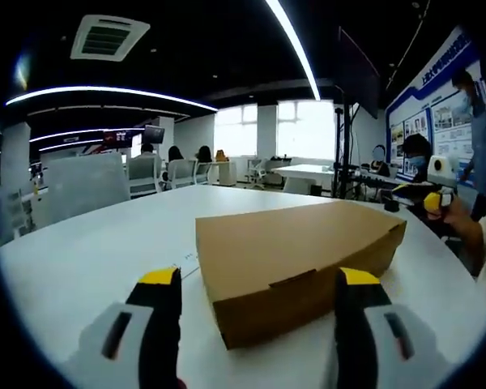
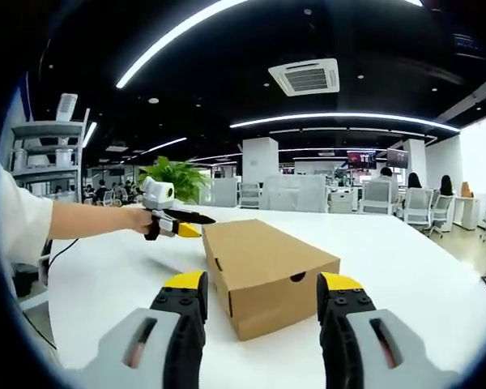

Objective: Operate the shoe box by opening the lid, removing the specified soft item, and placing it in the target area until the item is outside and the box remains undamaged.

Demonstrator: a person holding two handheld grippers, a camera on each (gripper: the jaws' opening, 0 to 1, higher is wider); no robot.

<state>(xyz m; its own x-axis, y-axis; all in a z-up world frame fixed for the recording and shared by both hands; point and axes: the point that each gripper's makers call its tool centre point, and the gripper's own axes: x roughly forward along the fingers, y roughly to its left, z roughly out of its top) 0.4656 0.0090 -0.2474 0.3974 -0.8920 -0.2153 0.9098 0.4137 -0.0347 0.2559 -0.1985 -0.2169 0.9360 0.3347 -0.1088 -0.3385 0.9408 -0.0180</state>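
Observation:
A brown cardboard shoe box [image 1: 296, 243] lies on the white table [image 1: 89, 251] with its lid down. My left gripper [image 1: 259, 279] is open just in front of the box's near corner, its yellow-tipped jaws wide on either side and holding nothing. In the right gripper view the same box [image 2: 267, 267] shows its short end with a small finger hole [image 2: 298, 277]. My right gripper [image 2: 262, 284] is open too, its jaws framing that end without touching it. A hand holds the left gripper [image 2: 196, 224] beyond the box's far left corner. The right gripper [image 1: 431, 199] shows past the box's right end.
The round white table [image 2: 421, 267] has free surface all around the box. Office chairs [image 1: 85, 185] and seated people stand behind it. A potted plant [image 2: 176, 176] and a shelf rack [image 2: 44, 158] are at the left. A poster wall [image 1: 437, 121] is at the right.

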